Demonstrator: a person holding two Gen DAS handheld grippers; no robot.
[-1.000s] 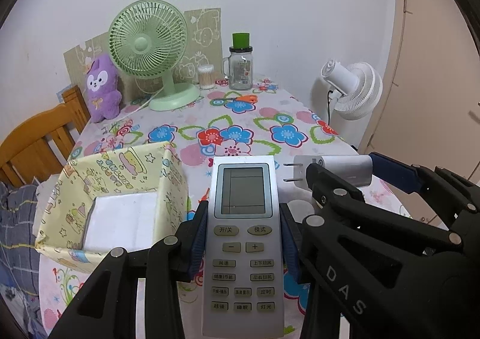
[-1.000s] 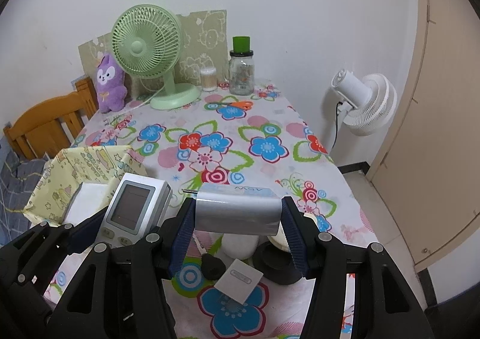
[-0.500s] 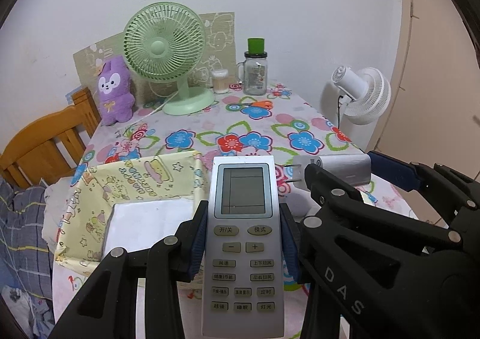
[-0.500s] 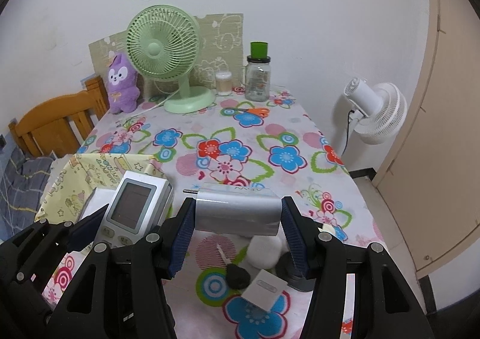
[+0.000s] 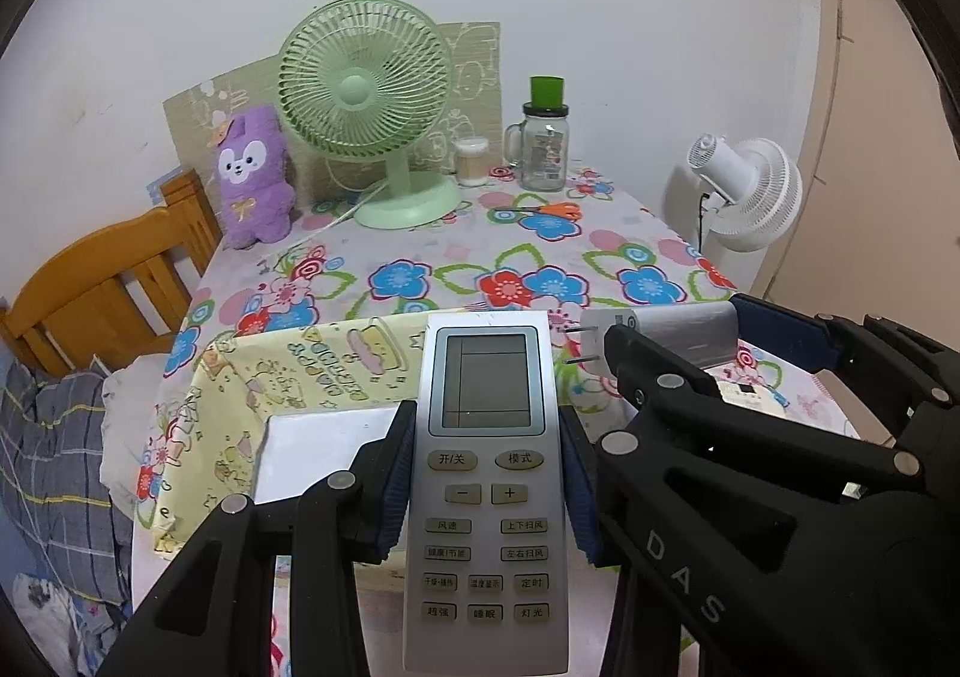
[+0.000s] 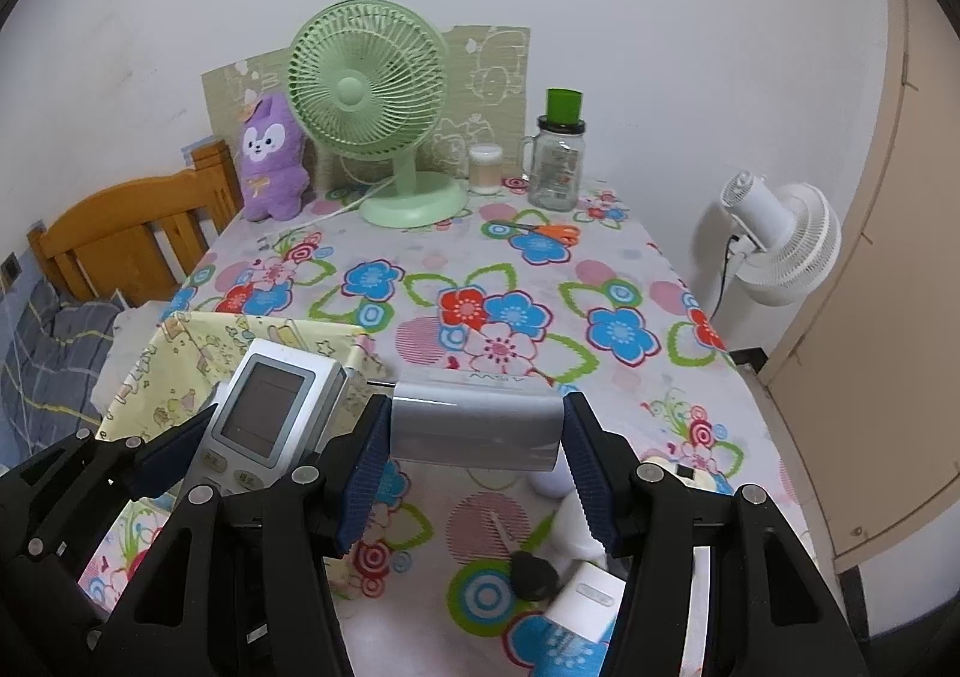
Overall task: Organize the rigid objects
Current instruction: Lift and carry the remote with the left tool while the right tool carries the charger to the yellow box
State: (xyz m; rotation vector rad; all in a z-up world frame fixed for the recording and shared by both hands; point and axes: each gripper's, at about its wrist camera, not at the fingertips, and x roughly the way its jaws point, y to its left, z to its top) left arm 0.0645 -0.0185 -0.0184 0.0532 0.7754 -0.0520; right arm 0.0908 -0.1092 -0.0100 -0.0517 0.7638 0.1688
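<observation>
Two grippers are each carrying something above the near end of a table (image 6: pixel 420 251) covered in a bright flowered cloth. The left gripper (image 5: pixel 487 488) is pinching a silver remote control (image 5: pixel 487 473) by its long edges, its blue pads pressing in at the level of the top row of buttons, with the screen end pointing away from the camera. Seen from the right wrist, that same remote (image 6: pixel 270 419) is hanging over the near right corner of a yellow cartoon-printed box (image 6: pixel 198 353), whose white floor (image 5: pixel 324 449) is showing just left of the left gripper in its own view. The right gripper (image 6: pixel 474 467) is clamping a grey charger block (image 6: pixel 474 425) crosswise, one pad on each end; in the left wrist view the block (image 5: pixel 678 329) is showing two metal prongs (image 5: pixel 582 344) pointing toward the remote, the two held things lying side by side but apart. Under the right gripper, on the cloth, small items are lying close together: a black rounded piece (image 6: pixel 534 575), a white card-like item (image 6: pixel 585 596) and something white and rounded (image 6: pixel 552 482), partly hidden. At the far end of the table a green desk fan (image 6: pixel 372 107) is standing upright, with a purple plush toy (image 6: pixel 273 161) to its left and a glass jar with a green lid (image 6: pixel 558 161) to its right; orange-handled scissors (image 6: pixel 540 230) are lying flat in front of the jar. A white fan (image 6: pixel 780 239) is standing beyond the table's right side.
</observation>
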